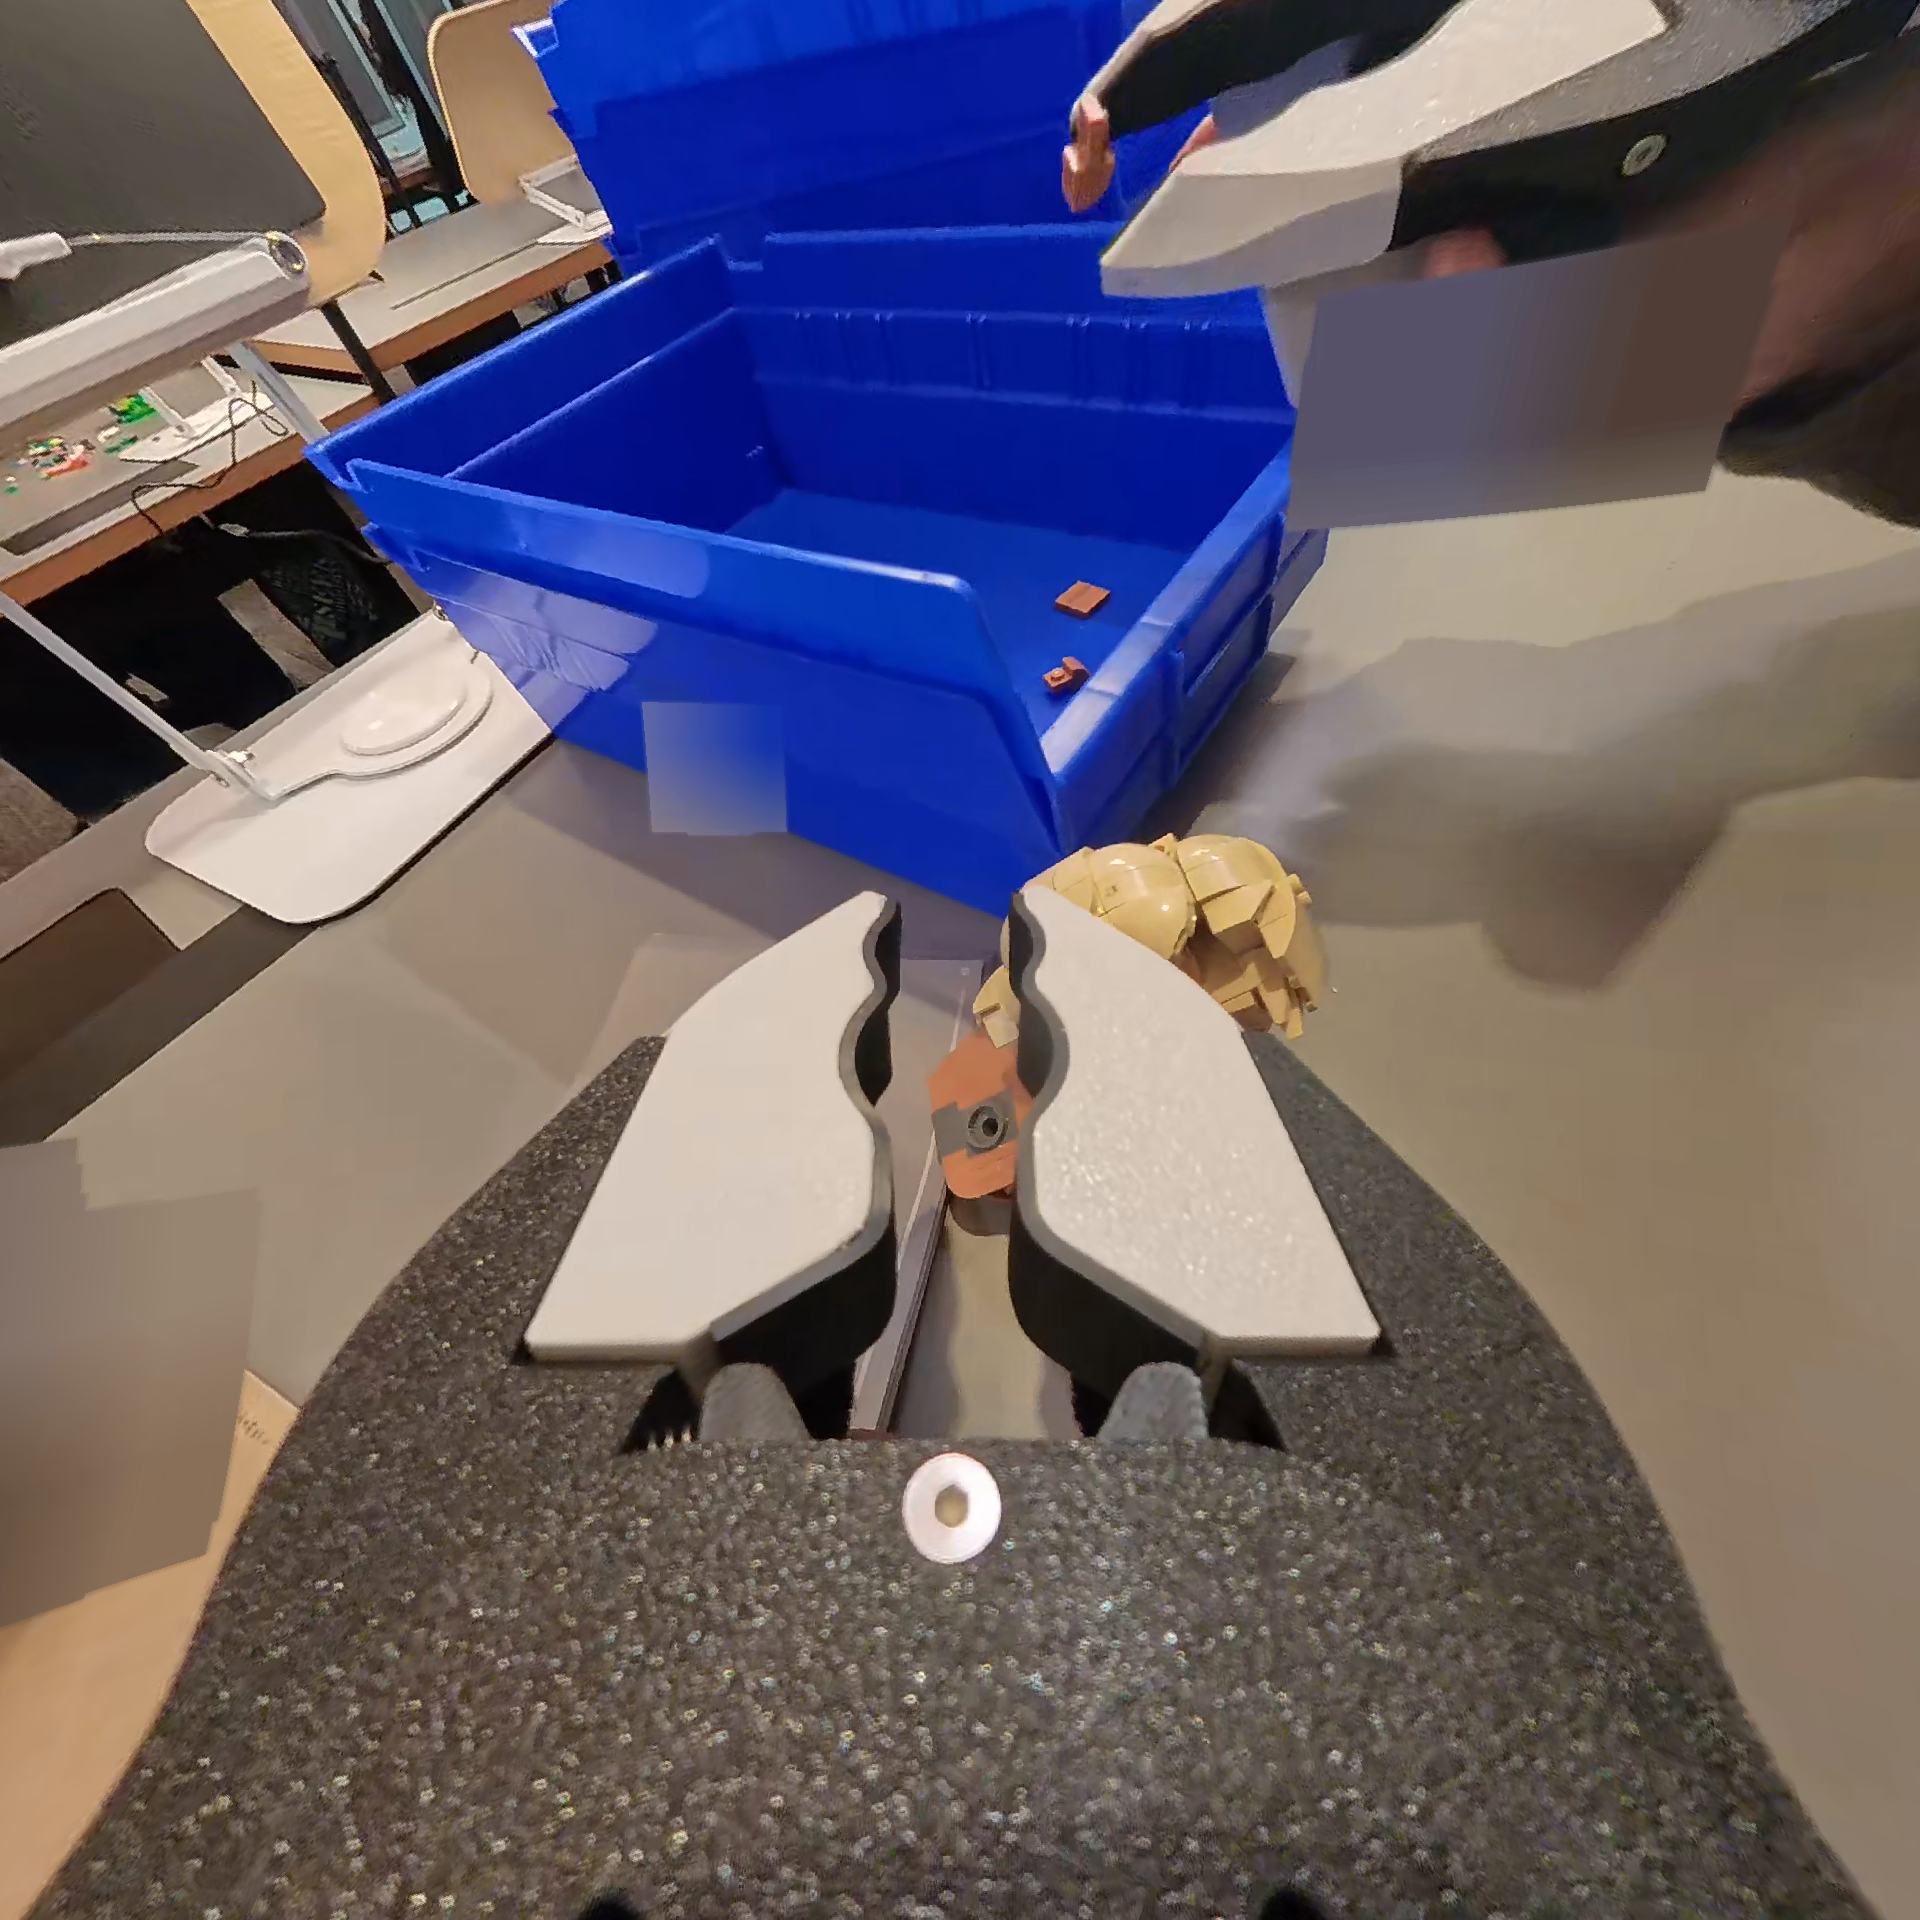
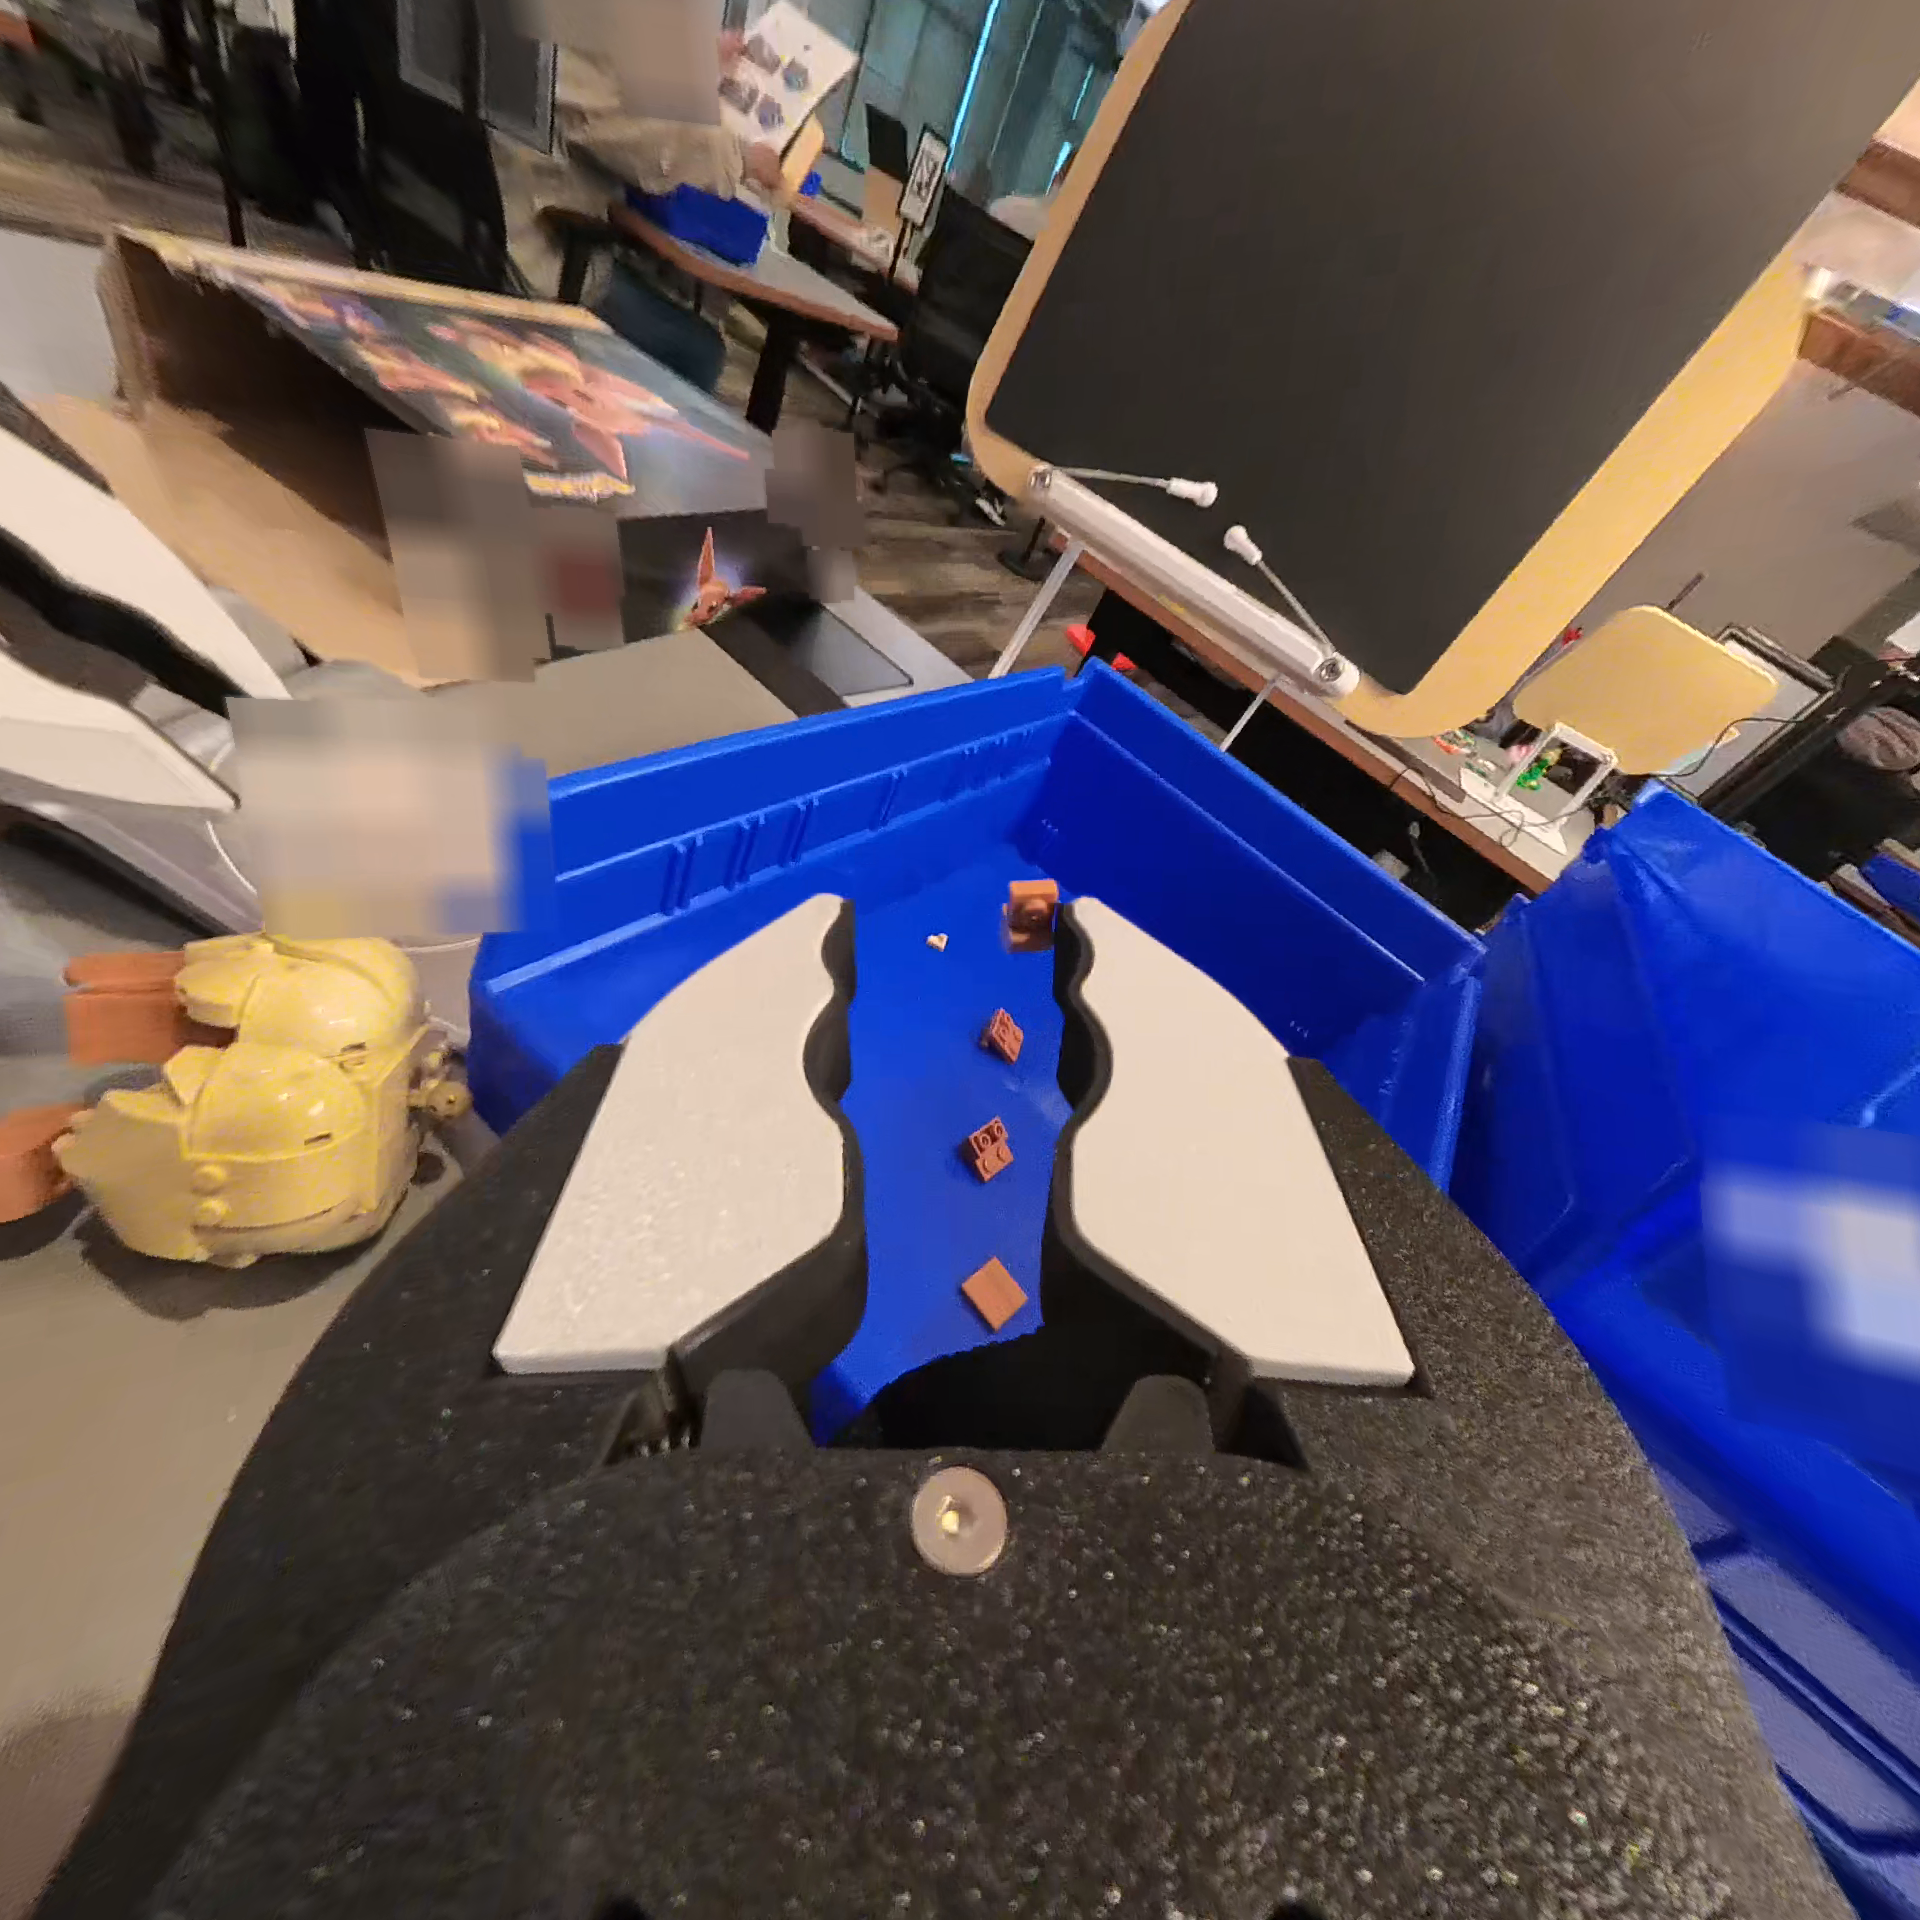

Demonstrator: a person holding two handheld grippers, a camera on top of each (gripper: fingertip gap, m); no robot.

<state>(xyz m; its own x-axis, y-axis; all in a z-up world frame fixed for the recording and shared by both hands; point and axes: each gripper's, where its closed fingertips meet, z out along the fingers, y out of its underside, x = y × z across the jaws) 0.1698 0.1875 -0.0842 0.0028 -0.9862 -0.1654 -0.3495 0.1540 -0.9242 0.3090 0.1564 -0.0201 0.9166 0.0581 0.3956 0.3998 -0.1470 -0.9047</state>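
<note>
Your left gripper (image 1: 951, 935) is hovering low over the desk (image 1: 1558, 1143) with its fingers released. The reddish-brown part (image 1: 977, 1122) of the tan brick-built model (image 1: 1195, 925) is lying between them, against the right-hand finger (image 1: 1153, 1122). Bare desk is showing between that part and the left-hand finger (image 1: 748, 1122), so nothing is being pinched. The rest of the model is sitting just beyond that right-hand fingertip, beside the blue bin (image 1: 644, 540).

Your right gripper (image 2: 956, 925) is hanging above the bin's floor, fingers spread wide. A small reddish-brown brick (image 2: 1031, 914) is showing just beside the right-hand fingertip and is not clamped; whether it is touching the pad cannot be told. Directly below the gap, two studded plates (image 2: 1003, 1034) (image 2: 989, 1148) and a smooth tile (image 2: 994, 1291) are lying on the floor, with a tiny tan piece (image 2: 937, 941) farther ahead.

As a judgement, the left fingers are sitting off-centre on the brown part, and centring them would even out any squeeze.

A printed box (image 2: 499, 374) beyond the left-hand finger is carrying colourful art and lettering. No other writing is showing clearly.
</note>
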